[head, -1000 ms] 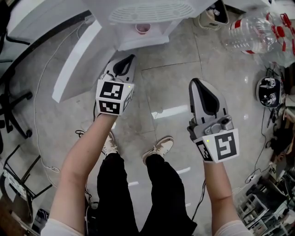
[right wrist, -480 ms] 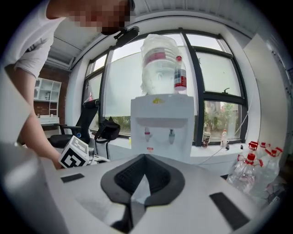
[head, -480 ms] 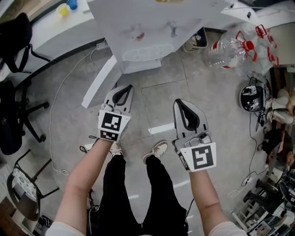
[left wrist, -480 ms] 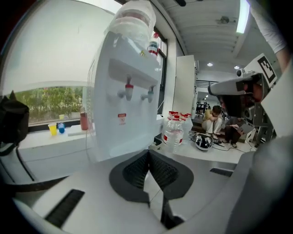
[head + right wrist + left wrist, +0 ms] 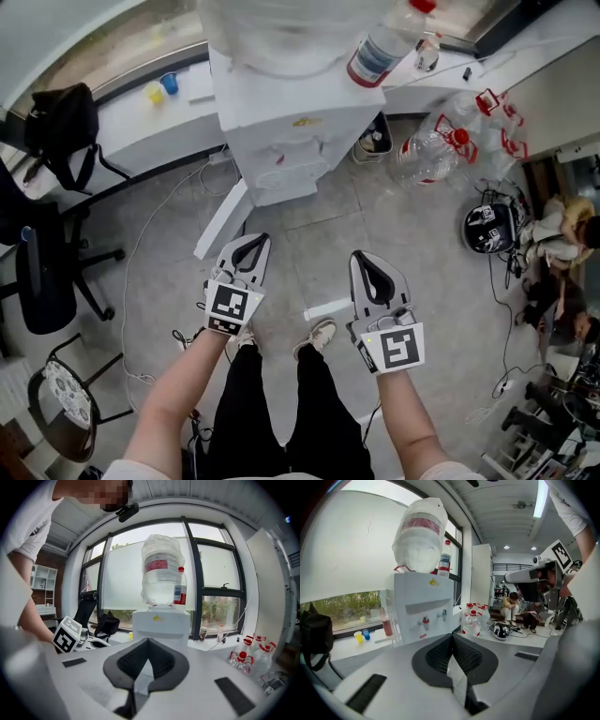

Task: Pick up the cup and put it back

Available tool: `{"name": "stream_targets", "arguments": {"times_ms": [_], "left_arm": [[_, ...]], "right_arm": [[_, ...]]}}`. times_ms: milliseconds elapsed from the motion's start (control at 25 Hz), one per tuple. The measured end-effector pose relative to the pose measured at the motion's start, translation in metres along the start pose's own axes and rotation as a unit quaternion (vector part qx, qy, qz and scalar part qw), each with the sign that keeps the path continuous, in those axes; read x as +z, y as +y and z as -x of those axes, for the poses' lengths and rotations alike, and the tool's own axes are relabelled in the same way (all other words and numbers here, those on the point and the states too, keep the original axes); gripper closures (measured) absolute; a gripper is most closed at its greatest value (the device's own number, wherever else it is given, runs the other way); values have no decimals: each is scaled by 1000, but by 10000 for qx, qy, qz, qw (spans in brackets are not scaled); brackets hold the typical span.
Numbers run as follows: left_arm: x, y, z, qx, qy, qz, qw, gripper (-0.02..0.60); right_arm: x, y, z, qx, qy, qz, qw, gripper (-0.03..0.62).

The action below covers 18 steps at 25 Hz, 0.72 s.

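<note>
left tool (image 5: 254, 243) and right tool (image 5: 365, 257), both clenched on nothing. straight ahead: water dispenser (image 5: 292, 136) carrying a plastic-wrapped jug (image 5: 161, 571). yellow cup (image 5: 155, 93) and blue cup (image 5: 170, 82) on the counter (image 5: 127, 127), ahead-left of the left tool; contents unclear.

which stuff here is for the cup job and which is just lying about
Job: left gripper and right gripper, both shut and empty; maybe the yellow cup or blue cup on the sill; the water dispenser both grippers face.
Lying about: water jugs, helmet, office chair, black bag.
</note>
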<state>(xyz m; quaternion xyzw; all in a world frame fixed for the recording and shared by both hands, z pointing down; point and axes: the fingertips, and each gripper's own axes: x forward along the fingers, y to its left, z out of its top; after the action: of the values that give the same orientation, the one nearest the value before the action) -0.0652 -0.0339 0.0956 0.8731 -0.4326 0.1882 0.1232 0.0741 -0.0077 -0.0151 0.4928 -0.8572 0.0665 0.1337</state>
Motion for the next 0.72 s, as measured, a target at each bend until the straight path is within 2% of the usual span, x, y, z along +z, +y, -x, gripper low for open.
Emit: {"name": "stream_targets", "arguments": {"times_ms": [280, 720], "left_arm": [[80, -8, 37, 106, -186, 91, 9997, 558], [203, -12, 120, 242, -717, -238, 9968, 558]], "right_arm": [[69, -4, 30, -145, -306, -242, 9991, 574], [174, -13, 87, -166, -849, -233, 9960, 574]]}}
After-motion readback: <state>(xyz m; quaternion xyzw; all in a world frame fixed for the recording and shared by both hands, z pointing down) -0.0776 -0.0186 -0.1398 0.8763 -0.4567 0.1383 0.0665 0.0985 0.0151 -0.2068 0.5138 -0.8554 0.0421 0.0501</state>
